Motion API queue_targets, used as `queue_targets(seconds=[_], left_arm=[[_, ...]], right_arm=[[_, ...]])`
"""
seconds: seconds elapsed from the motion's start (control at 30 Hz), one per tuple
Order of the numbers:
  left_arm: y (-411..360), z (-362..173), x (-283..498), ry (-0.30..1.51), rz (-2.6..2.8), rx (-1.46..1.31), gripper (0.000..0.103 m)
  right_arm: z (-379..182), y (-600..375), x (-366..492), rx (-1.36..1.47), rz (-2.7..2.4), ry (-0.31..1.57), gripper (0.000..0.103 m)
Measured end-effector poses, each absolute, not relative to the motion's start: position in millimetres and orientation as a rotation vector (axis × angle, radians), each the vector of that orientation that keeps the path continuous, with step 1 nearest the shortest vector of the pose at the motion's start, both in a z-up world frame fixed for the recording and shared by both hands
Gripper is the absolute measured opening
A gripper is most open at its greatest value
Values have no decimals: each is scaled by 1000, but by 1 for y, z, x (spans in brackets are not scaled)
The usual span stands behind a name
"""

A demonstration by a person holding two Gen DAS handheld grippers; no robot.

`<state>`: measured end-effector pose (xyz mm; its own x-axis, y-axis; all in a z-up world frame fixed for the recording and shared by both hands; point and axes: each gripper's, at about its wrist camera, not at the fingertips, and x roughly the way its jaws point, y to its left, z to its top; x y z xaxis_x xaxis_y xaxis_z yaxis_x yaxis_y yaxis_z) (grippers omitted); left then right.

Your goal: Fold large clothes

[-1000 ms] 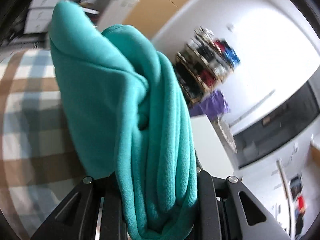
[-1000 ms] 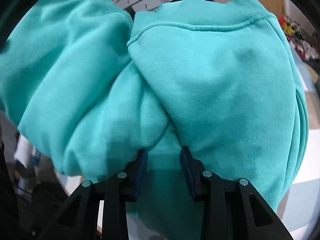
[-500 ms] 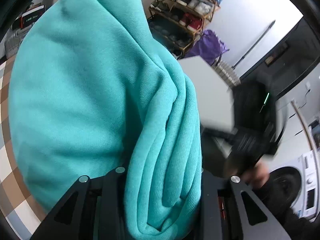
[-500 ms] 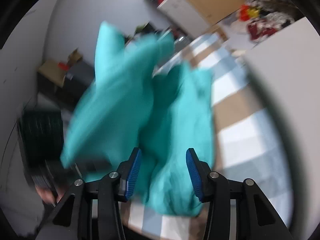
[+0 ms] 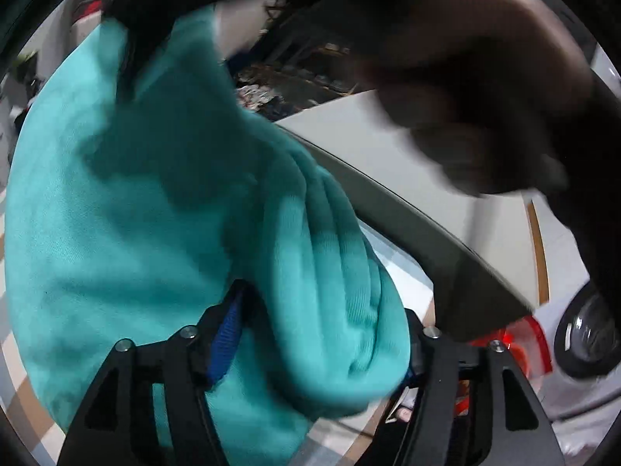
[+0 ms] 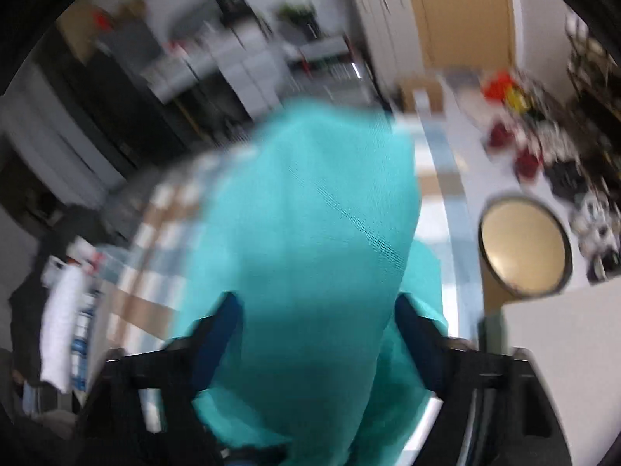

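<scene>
A teal sweatshirt [image 5: 163, 209] fills the left wrist view between the black left gripper [image 5: 314, 334] with blue pads [image 5: 227, 338]. Beside the sweatshirt, a white counter [image 5: 388, 155]. In the right wrist view the sweatshirt [image 6: 310, 233] lies over a cloth [image 6: 163, 225] checked tan, pale blue and white; beside it, a black-rimmed tan tube [image 6: 524, 248].

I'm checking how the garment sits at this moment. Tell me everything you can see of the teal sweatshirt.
The teal sweatshirt is a thick, soft, fleecy knit, one colour throughout, bunched into deep rolled folds rather than lying flat. In both wrist views it fills the middle of the picture, and a bundle of it sits between the fingers of each gripper. The left gripper and the right gripper are both opening. Behind it lies a checked brown, white and blue cloth. The right view is blurred, so finer details such as seams cannot be told.
</scene>
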<state>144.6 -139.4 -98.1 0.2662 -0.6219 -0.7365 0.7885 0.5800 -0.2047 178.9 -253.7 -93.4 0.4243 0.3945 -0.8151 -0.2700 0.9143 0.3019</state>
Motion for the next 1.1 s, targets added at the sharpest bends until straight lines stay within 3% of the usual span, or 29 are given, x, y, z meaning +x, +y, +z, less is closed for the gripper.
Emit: queue_targets(seconds=[0.13,0.3,0.33,0.47,0.57,0.63,0.7,0.77,0.87,0.9,0.93,0.97,1.1], left_arm=[[-120,-78,126,871,-1055,252,60],[-62,-42,130,750,-1096,23,62],[-56,-44,142,746,-1035,-23,68],[-59,-84,189,910,-999,-251,67],[-80,-86,186,889,-970,-136,67],[-93,-91,181,884,-944,-42,67],[-109,-96,181,891,-920,33,69],[-117,-96,183,889,-935,23,84],[-127,-97,184,883,-923,54,85],[-130,-99,184,880,-922,62,85],[-134,-100,184,877,-920,75,85],[-132,-99,175,871,-920,83,85],[-108,-107,170,862,-940,83,85]], right_arm=[[-138,-256,192,202,387,1159,66],[-146,-282,184,355,443,1148,66],[-149,-289,181,389,457,1143,66],[-147,-306,170,448,456,1135,66],[-121,-303,161,299,404,1127,67],[-92,-303,157,185,356,1067,54],[-52,-296,149,66,366,959,53],[-15,-284,145,-15,380,863,53],[10,-246,152,-138,414,830,50],[1,-224,165,-233,377,874,43],[-10,-213,176,-280,354,920,29],[-29,-201,193,-323,316,998,24],[-103,-202,231,-336,223,1217,20]])
